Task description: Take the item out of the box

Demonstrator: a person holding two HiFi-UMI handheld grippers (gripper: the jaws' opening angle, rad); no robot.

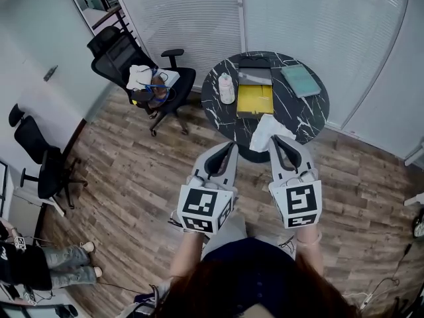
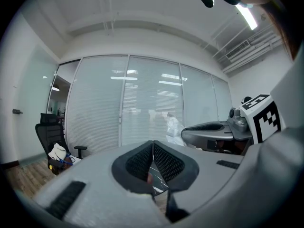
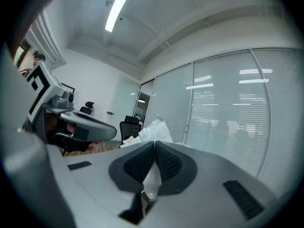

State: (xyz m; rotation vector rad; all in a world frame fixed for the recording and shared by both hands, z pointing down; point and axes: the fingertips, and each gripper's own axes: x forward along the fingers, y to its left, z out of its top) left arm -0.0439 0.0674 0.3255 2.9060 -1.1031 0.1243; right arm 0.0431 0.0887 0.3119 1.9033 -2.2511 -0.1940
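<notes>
Head view, steeply down: side by side at the near edge of a round dark marble table (image 1: 308, 114), left gripper (image 1: 232, 144) and right gripper (image 1: 273, 139). Pressed together with nothing between, going by the left gripper view, ribbed pads meeting along one line. Clamped on a crumpled white plastic bag (image 1: 268, 128), going by the right gripper view, with plastic pinched between the pads and billowing above them. Outside the box (image 1: 256, 100), just in front of it, over the table's near rim. Open and yellow inside, at mid-table; flanked by a teal notebook (image 1: 300, 79) and a pale oblong object (image 1: 226, 88).
</notes>
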